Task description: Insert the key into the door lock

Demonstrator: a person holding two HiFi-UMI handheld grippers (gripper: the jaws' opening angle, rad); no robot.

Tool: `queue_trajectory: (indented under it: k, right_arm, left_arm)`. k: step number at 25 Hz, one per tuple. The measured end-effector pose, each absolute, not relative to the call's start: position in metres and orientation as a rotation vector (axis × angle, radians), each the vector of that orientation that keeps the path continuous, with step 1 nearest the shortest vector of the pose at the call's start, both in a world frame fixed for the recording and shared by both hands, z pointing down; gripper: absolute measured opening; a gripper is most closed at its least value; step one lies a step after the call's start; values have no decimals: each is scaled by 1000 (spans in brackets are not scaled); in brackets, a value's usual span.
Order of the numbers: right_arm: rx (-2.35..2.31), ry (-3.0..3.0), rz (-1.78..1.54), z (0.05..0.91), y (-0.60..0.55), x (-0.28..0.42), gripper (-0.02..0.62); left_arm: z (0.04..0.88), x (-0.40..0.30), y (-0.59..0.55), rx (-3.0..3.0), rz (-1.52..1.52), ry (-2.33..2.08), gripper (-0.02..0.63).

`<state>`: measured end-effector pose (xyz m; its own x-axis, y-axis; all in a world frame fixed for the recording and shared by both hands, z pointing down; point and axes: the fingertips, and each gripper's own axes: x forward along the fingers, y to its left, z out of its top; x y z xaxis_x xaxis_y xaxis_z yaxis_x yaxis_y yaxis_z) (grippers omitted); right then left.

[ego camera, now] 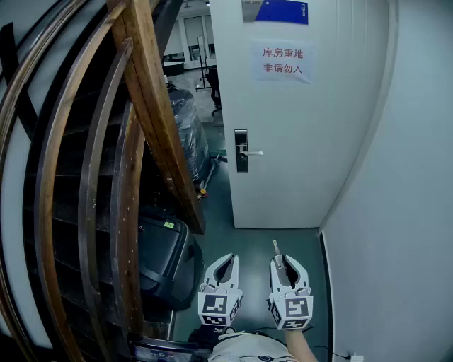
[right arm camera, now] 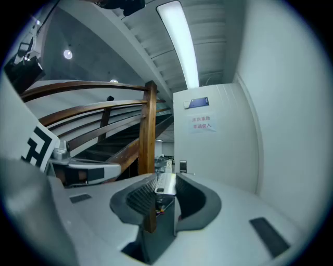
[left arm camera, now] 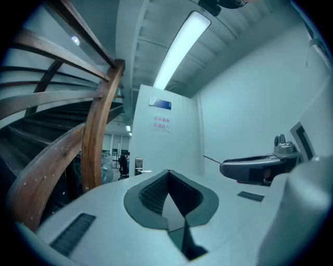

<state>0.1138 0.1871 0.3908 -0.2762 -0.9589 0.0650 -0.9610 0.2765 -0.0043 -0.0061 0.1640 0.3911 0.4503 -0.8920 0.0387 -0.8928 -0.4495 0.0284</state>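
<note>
Your right gripper is clamped on the key. The key's blade points toward the door lock but is well short of it. Your left gripper is equally far from the lock, its jaws together and empty.

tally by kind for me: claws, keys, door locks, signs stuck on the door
claws (left claw, right claw): 2
key: 1
door lock: 1
signs (white paper notice, blue plate): 2
total: 6
</note>
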Motion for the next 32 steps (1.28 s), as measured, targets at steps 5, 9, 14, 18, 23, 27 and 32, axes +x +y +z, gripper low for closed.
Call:
queue_trajectory:
  k: [5,9,14,18,23,27,32]
  right_arm:
    - [1859,-2465,54,391,182,111,118]
    - [1856,-2455,64,395,180,108,118]
    - [1874,-2456,96,401,178,105,118]
    - [1879,-2443,104,406,175,99,118]
    - [1868,-2413,146,419,174,86,118]
    - [1865,-2398,160,425,170,70,118]
    - [1840,-2375,194,438,172,53,119]
  left_arm:
    - [392,-8,159,2640,28,-1620,5]
    - [396,-11,158,2633,33,-1615,5]
    - [403,-21,159,2612,38,-1615,5]
    - [408,-30,158,2598,40,-1612,5]
    - [420,-39,161,2584,55,-1580,5]
    - [429,-54,159,2582,68,-1554,5]
    - [444,-66,153,2562,96,-1531,5]
